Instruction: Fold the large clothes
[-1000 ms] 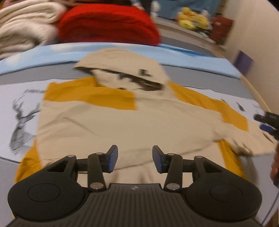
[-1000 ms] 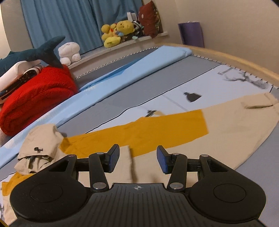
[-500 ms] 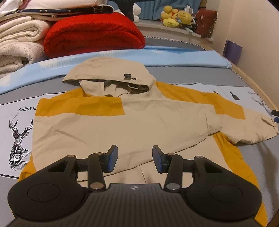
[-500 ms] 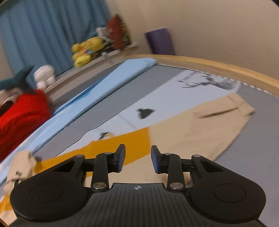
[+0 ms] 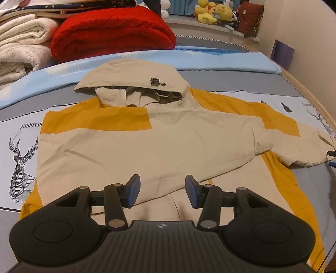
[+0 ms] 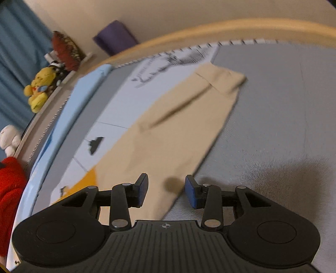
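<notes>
Left wrist view: a beige and mustard hooded jacket (image 5: pixel 159 142) is seen spread flat on the printed bedsheet (image 5: pixel 19 134), hood toward the red blanket (image 5: pixel 113 29).
Folded sleeve: one sleeve is laid across the jacket's front.
Left gripper (image 5: pixel 162 188): held over the lower hem; jaws have just been opening and are apart, nothing clamped.
Right gripper (image 6: pixel 166 190): held above the outstretched beige sleeve (image 6: pixel 178 130); jaws have just been opening, fabric below them, not pinched.
Background: plush toys (image 5: pixel 212 12) are lined on a ledge.

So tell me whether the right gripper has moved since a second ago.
Yes. The right gripper swung along the sleeve toward its cuff, nearer the wooden bed rim.
</notes>
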Demonstrator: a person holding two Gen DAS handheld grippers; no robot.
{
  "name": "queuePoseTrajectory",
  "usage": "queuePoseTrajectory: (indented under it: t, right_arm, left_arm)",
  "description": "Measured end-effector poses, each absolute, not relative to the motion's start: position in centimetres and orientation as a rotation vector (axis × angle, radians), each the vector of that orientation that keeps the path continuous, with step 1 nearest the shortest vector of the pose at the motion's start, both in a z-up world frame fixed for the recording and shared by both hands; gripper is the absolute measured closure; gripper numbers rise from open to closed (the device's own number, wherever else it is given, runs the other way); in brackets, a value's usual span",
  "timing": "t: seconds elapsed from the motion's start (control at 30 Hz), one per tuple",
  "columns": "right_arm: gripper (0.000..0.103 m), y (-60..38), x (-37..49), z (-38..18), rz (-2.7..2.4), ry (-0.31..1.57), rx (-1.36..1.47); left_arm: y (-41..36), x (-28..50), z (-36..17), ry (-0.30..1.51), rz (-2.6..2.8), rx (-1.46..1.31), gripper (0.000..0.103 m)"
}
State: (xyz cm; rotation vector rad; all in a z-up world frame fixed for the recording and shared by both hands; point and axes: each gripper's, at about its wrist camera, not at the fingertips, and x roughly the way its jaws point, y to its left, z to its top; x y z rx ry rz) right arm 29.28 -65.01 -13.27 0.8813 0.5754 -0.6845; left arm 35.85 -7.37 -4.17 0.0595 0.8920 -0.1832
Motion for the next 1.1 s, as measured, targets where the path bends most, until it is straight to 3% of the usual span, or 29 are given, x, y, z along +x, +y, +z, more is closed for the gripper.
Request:
queuePoseTrajectory:
  t: [0.3, 0.37, 0.47, 0.53, 0.83, 1.1]
  right_arm:
    - [0.064, -68.3, 29.4, -15.9, -0.748, 0.418, 0.991]
    - [0.069, -68.6, 29.4, -16.2, -0.752, 0.399, 0.971]
    - [0.095, -68.5, 29.6, -16.5, -0.793, 0.398, 0.919]
    - [0.099, -68.7, 29.1, -16.4, -0.811, 0.379, 0.914]
    - [0.102, -65.3, 31.7, -10.9, -0.804, 0.298, 0.694]
    - [0.103, -53.9, 37.8, -2.9, -0.538, 0.265, 0.365]
  left_arm:
    - [-7.0, 36.6, -4.9, 0.9, -0.159, 0.071, 0.051]
    - [-6.9, 36.7, -5.1, 0.901, -0.154, 0.075, 0.051]
    - [-6.8, 36.8, -5.1, 0.904, -0.149, 0.079, 0.05]
    - [-6.6, 36.9, -5.0, 0.903, -0.148, 0.075, 0.051]
    - [-4.7, 36.7, -4.0, 0.904, -0.131, 0.011, 0.05]
    - [1.5, 37.1, -2.9, 0.935, -0.02, -0.176, 0.051]
